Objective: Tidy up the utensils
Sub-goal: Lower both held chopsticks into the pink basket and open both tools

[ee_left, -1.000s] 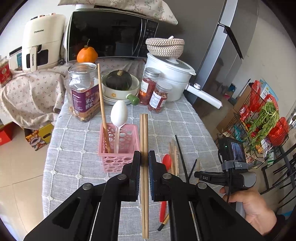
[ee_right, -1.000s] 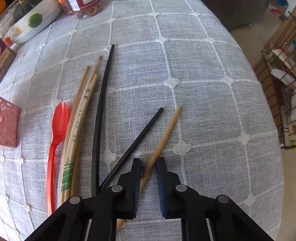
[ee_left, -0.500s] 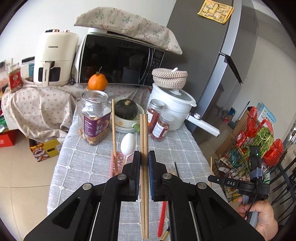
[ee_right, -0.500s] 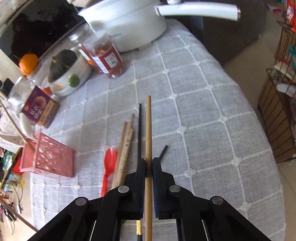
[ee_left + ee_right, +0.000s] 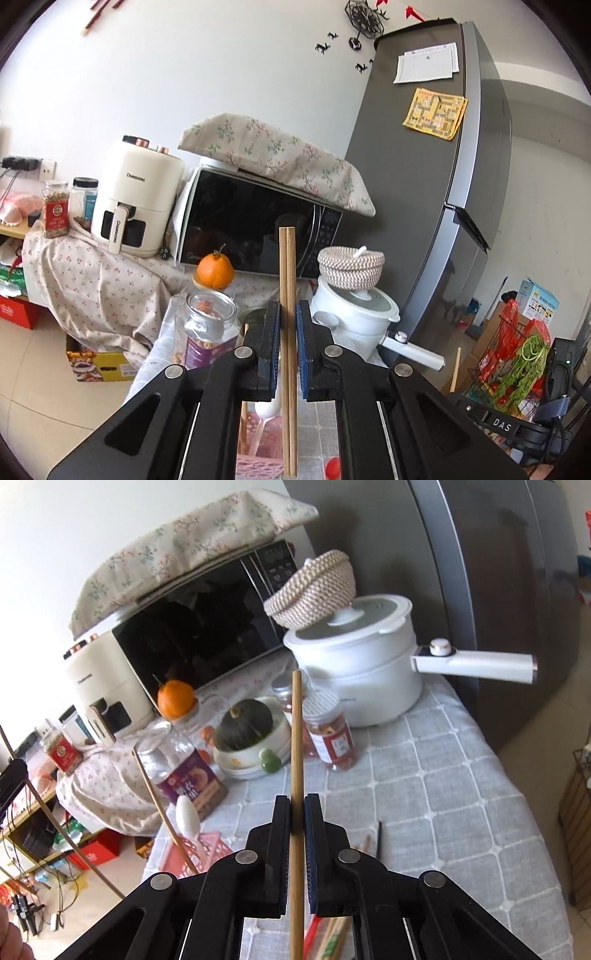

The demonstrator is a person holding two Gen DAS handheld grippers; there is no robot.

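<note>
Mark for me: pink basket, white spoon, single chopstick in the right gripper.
pink basket (image 5: 201, 853), right wrist view, upper rim of the lattice wall.
white spoon (image 5: 187, 818), right wrist view, middle of the bowl.
single chopstick (image 5: 297, 738), right wrist view, shaft above the jaws.

The right tool (image 5: 295, 812) clamps a single wooden chopstick (image 5: 296, 738), which points straight ahead along its fingers. Ahead and left of the tool, a pink basket (image 5: 192, 853) holds a white spoon (image 5: 187, 818) and another chopstick (image 5: 159, 805) on the table (image 5: 424, 794).
</note>
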